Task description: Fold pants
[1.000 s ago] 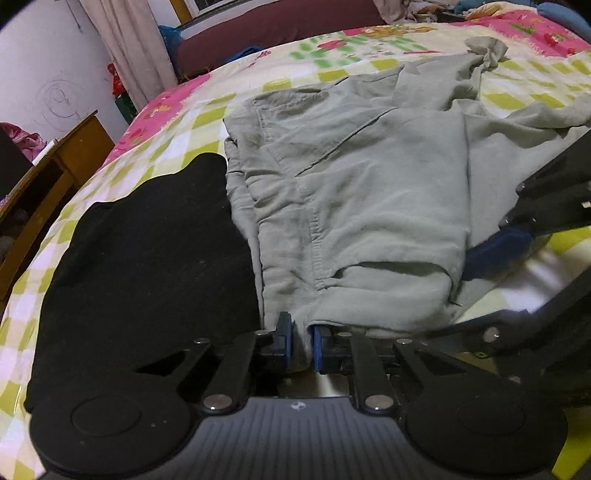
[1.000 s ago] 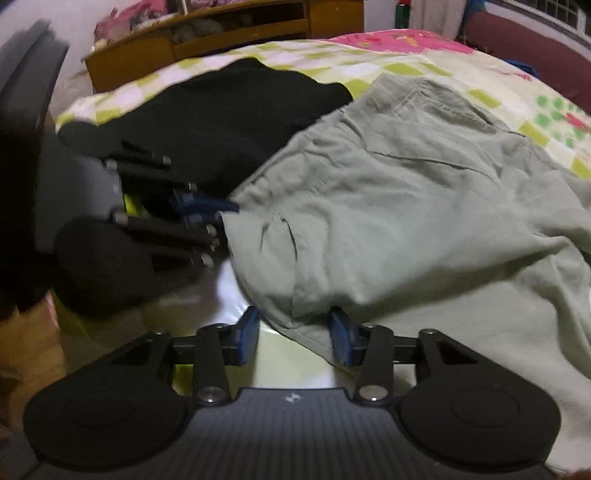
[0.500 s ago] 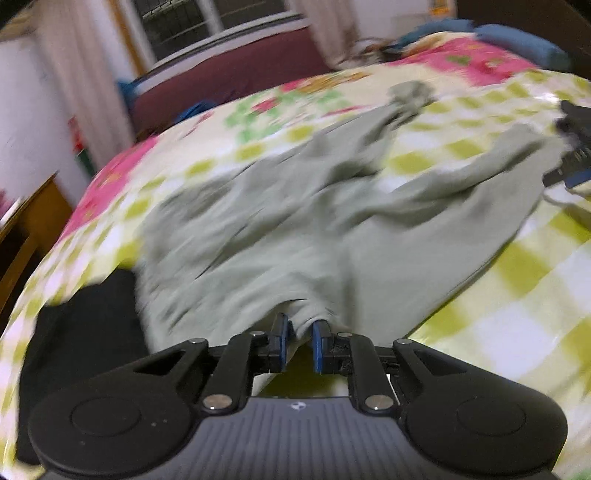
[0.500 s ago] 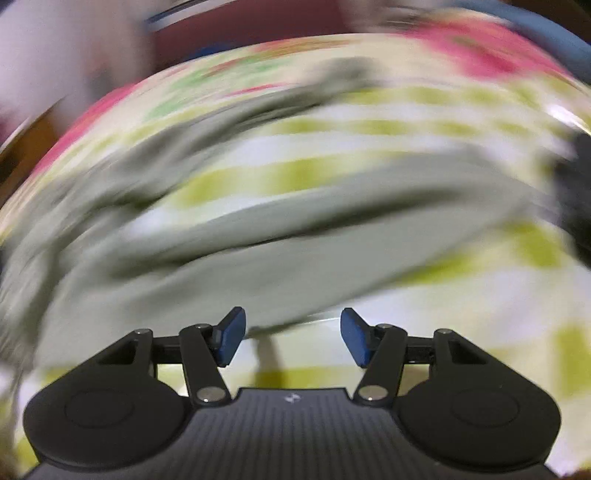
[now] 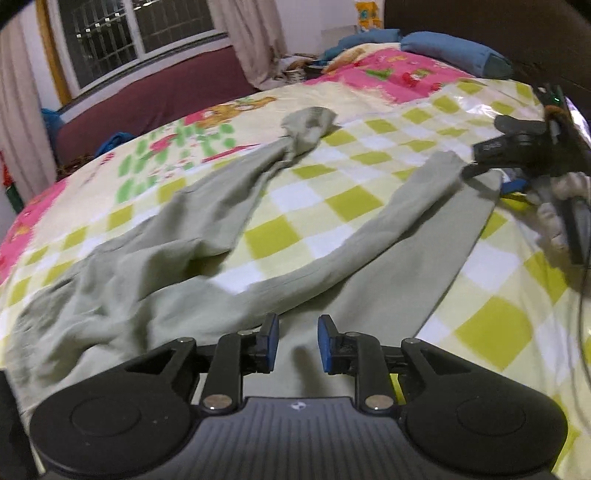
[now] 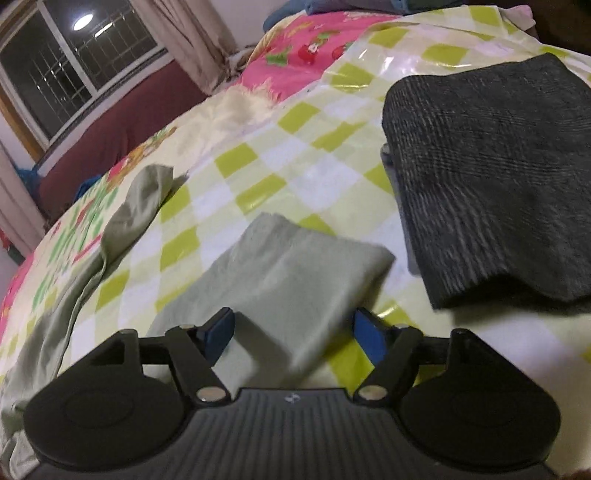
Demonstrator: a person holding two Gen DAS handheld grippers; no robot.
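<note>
Pants (image 5: 207, 266) lie spread on the bed (image 5: 491, 332), legs apart. Your left gripper (image 5: 295, 343) has just let go, jaws narrow, nothing pinched. Right gripper (image 6: 291, 334), wide and just opening, straddles the near cuff (image 6: 295, 269) w/o gripping. Close on that hem edge, both layers, then carry it over to the other leg.

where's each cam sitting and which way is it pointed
Left wrist: on the left gripper, jaws open, looking down and across the bed along the spread pants toward the window; the right gripper shows at the right edge.
Right wrist: on the right gripper, open over a pant leg end beside a dark folded cloth.
Shared: pants, bed, window.
</note>
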